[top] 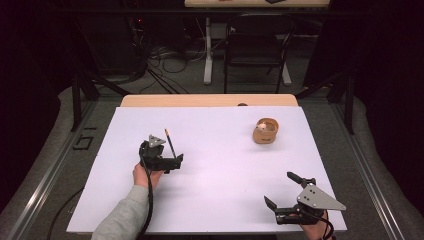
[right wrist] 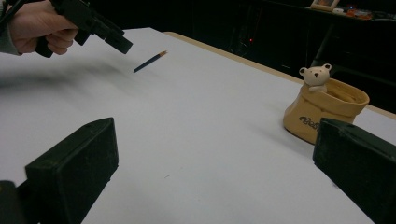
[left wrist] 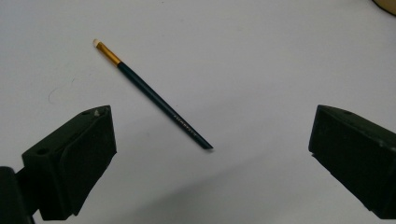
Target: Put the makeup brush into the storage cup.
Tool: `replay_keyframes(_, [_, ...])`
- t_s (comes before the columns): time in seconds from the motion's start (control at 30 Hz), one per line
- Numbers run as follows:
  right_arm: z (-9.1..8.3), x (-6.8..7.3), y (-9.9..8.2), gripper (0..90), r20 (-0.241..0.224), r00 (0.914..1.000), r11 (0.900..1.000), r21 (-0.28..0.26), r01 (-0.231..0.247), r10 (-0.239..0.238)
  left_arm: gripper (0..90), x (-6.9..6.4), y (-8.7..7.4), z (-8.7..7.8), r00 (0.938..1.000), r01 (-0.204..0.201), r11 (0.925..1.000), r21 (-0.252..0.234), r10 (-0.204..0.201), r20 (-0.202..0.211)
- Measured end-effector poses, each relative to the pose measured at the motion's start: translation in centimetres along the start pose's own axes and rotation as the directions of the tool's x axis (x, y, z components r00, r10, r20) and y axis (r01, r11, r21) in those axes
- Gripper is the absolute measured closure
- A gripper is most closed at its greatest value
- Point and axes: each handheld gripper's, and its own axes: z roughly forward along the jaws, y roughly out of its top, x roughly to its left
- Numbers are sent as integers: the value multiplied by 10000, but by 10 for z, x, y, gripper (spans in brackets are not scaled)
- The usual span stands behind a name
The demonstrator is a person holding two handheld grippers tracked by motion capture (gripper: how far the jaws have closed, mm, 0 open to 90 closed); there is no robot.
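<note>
Dark-green brush: a thin paintbrush point(left wrist: 154, 95) with a gold ferrule and pale tip lies flat on the white sheet of the bench point(top: 220, 200), left of the middle.
Direction from left hand-held gripper: the left hand-held gripper point(left wrist: 210, 154) hovers just above and short of the handle end; the brush lies ahead of it, between the lines of its two jaws.
Long axis: in the left gripper view the brush runs on a slant, bristles far and to the left, handle end near and toward the centre, so it is not yet square across the jaw gap.
Left jaws: spread wide, holding nothing.
Right hand-held gripper: the right hand-held gripper point(top: 284, 192) sits at the near right corner, jaws wide and empty, well apart from the brush.
Nearer hand: the left, by far.
Likely target: a tan bear pot point(top: 265, 131) stands upright on the far right, well apart from the brush.
Edges and room: bare sheet all round the brush; the left edge of the bench is not close, and the way across to the pot looks open.
</note>
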Motion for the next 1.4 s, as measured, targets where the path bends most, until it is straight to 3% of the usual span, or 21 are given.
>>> replay_keyframes(0.07, [0, 0, 0, 0, -14, 10000, 10000, -4, -5, 5, 5, 1, 2, 1, 10000, 41, 10000, 49, -41, -16])
replay_keyframes(0.2, [0, 0, 0, 0, -20, 10000, 10000, 16, -12, 12, 1, 1, 12, 6, 9994, 336, 9968, 727, -334, -35])
replay_keyframes(0.37, [1, -1, 0, 0, 5, 10000, 9999, 100, -96, 96, 0, 5, 27, 9, 9982, 591, 9898, 1296, -576, -152])
replay_keyframes(0.53, [0, 0, 1, 0, -93, 9999, 10000, 68, -53, 53, 2, 11, 40, 10, 9931, 1145, 9806, 1594, -1088, -437])
replay_keyframes(0.7, [0, -1, 1, 0, -97, 9999, 9999, 84, -115, 115, 14, 22, 49, 13, 9835, 1786, 9661, 1865, -1696, -634])
replay_keyframes(0.87, [0, -1, 1, 0, -112, 9999, 9999, 31, -126, 127, 4, 30, 59, 18, 9711, 2367, 9469, 2178, -2232, -850])
replay_keyframes(0.9, [0, -1, 1, 0, -113, 9999, 9999, 33, -130, 131, 2, 30, 62, 21, 9673, 2517, 9388, 2352, -2358, -939])
replay_keyframes(0.93, [0, -1, 1, 0, -113, 9999, 9999, 33, -130, 131, 2, 30, 62, 21, 9673, 2517, 9388, 2352, -2358, -939])
replay_keyframes(1.1, [-1, -1, 1, 0, -104, 9998, 9999, 77, -143, 144, 1, 28, 67, 32, 9606, 2748, 9205, 2779, -2503, -1211])
replay_keyframes(1.13, [-1, -1, 1, 0, -104, 9998, 9999, 77, -143, 144, 1, 28, 68, 33, 9609, 2727, 9203, 2804, -2458, -1275])
replay_keyframes(1.27, [-1, -1, 1, 0, -139, 9998, 9999, 66, -127, 128, 1, 30, 74, 40, 9508, 3050, 9029, 3031, -2707, -1505])
replay_keyframes(1.4, [-1, -2, 1, 0, -166, 9998, 9999, 79, -138, 139, 2, 28, 81, 42, 9477, 3125, 8984, 3084, -2731, -1649])
